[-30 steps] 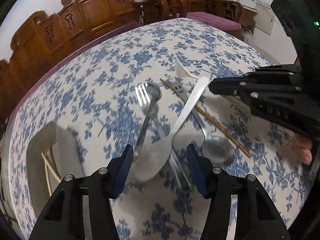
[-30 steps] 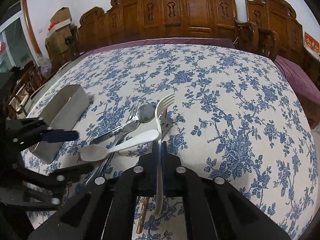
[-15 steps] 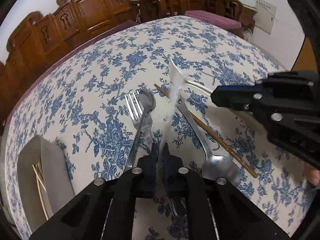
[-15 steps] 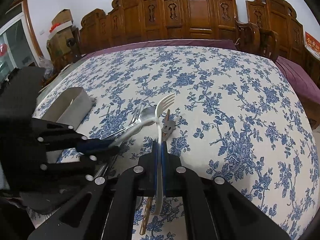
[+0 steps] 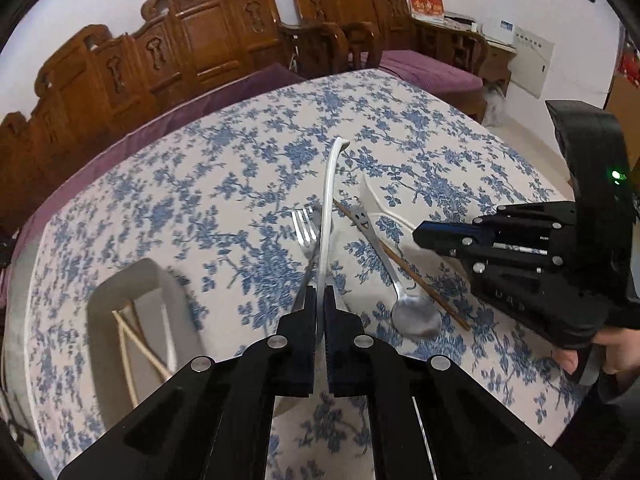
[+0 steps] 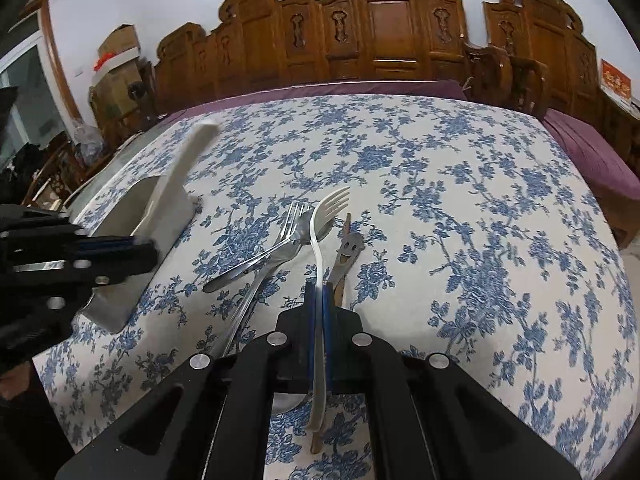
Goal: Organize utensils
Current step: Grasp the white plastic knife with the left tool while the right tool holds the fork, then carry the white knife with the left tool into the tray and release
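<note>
Left wrist view: the white spoon (image 5: 327, 216) is clamped in the left gripper (image 5: 319, 300) above the table; carrying to the grey holder (image 5: 120, 280) is judged next. The white fork (image 6: 320, 248) is pinched by the right gripper (image 6: 318, 300).

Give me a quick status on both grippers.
Left gripper shut on white spoon, lifted. Right gripper shut on white fork. Utensil holder unobstructed. Metal utensils remain on table.

matte black grippers (image 5: 320, 320), silver screws, one green light.
</note>
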